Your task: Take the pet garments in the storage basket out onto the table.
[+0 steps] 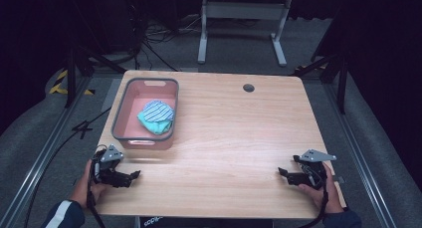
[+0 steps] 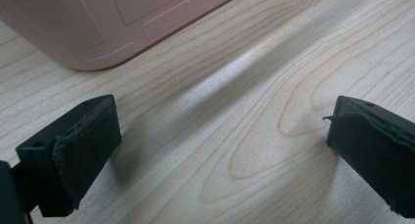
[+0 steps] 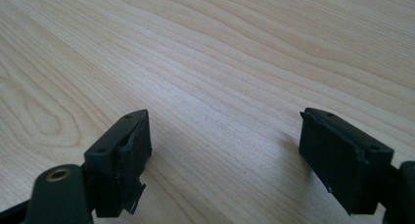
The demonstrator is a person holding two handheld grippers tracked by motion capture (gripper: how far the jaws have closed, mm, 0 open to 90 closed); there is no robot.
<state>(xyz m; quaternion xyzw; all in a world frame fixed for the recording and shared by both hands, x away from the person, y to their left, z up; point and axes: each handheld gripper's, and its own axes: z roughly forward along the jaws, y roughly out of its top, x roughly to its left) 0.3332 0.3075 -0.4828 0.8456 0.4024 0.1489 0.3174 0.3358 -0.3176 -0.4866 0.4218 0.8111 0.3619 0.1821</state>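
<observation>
A pink bin with a grey rim [image 1: 117,119] stands on the left half of the wooden table [image 1: 234,133]. Inside it lies a bundle of cloth [image 1: 156,116], teal with a blue-and-white striped piece on top. My left gripper [image 1: 133,176] rests low at the table's front left, just in front of the bin, open with nothing between its jaws. In the left gripper view the bin's pink wall [image 2: 98,18] is close ahead, beyond the left gripper [image 2: 222,141]. My right gripper [image 1: 283,173] sits at the front right, open over bare wood [image 3: 222,136].
A dark round grommet hole [image 1: 249,87] is set near the table's far edge. Beyond the table stand a white desk frame [image 1: 244,19] and cables on a grey carpet. Metal rails run along both sides of the table.
</observation>
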